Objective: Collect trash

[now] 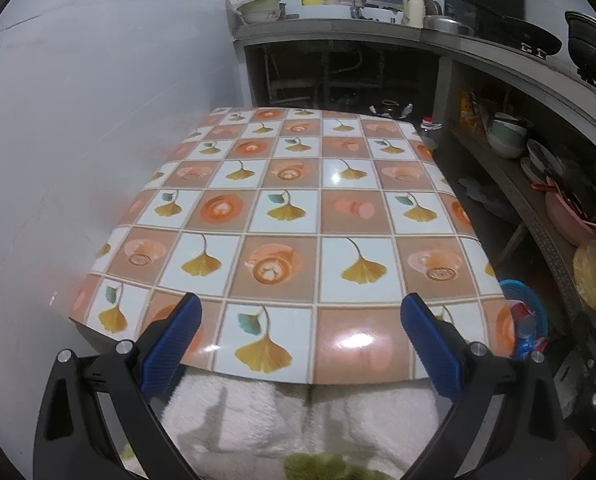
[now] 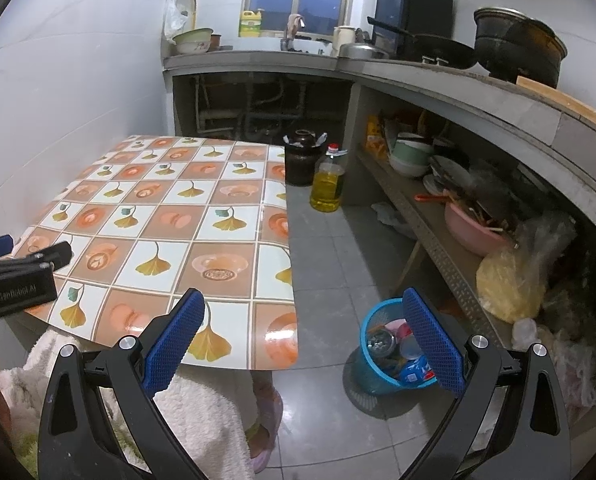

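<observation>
- The left hand-held gripper (image 1: 300, 330) hovers over the near edge of a table (image 1: 282, 216), its blue-padded fingers (image 1: 172, 346) spread wide apart with nothing between them.
- The right hand-held gripper (image 2: 304, 334) is also wide apart and empty, held past the table's right corner, above the grey tiled floor (image 2: 338, 264).
- The table, covered with a glossy cloth of orange squares and yellow leaf prints, shows no loose items on top in either view.
- A blue plastic basket (image 2: 368, 344) stands on the floor just beside the table's near right corner, between the table and a low shelf (image 2: 426, 224).
- The trash (image 2: 402, 354) lies inside that basket: crumpled wrappers in red, white and blue, plus a round metallic piece; the right finger of the right hand-held gripper partly hides it.
- From the left wrist view, the basket (image 1: 538, 308) peeks out past the table's right edge.
- In the right wrist view, the black body of the left hand-held gripper (image 2: 18, 276) shows at the left edge, over the table's near left side.
- A bottle of yellow oil (image 2: 328, 184) and a dark jar (image 2: 300, 158) stand on the floor near the table's far right corner.
- The shelf under the kitchen counter holds stacked bowls, a pink basin (image 2: 474, 228) and plastic bags.
- A person's fluffy white garment (image 2: 202, 416) and a slippered foot (image 2: 266, 420) appear below the table edge.
</observation>
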Tool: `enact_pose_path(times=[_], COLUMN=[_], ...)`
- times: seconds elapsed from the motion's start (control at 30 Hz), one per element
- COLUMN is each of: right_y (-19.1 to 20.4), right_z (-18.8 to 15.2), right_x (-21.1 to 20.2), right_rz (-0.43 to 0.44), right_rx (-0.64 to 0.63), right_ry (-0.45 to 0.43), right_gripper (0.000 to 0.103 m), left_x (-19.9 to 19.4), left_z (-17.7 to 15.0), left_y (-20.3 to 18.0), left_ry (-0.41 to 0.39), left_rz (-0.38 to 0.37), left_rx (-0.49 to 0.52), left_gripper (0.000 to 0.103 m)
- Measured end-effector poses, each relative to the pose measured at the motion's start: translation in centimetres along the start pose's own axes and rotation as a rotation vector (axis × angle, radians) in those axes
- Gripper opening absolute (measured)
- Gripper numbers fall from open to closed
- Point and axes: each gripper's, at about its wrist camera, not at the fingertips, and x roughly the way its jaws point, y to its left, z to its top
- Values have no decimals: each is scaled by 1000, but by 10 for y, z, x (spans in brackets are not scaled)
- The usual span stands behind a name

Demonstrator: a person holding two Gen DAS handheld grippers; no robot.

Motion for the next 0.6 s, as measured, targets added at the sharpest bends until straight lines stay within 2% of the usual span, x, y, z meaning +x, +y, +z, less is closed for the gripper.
enact_pose_path(times=[0.13,0.37,0.6], right_y=[-2,-2,-4], right_z=[1,1,2], right_x=[0,0,1], right_rz=[0,3,6], right_rx=[0,0,2], right_ry=[1,0,-3], right_gripper=[95,95,95], left_x=[5,2,1], left_z=[3,-6,-9], left_y=[9,33,65], left_ry=[25,26,29], left_rz=[8,56,123], left_rx=[37,27,-81], left_gripper=[98,98,98])
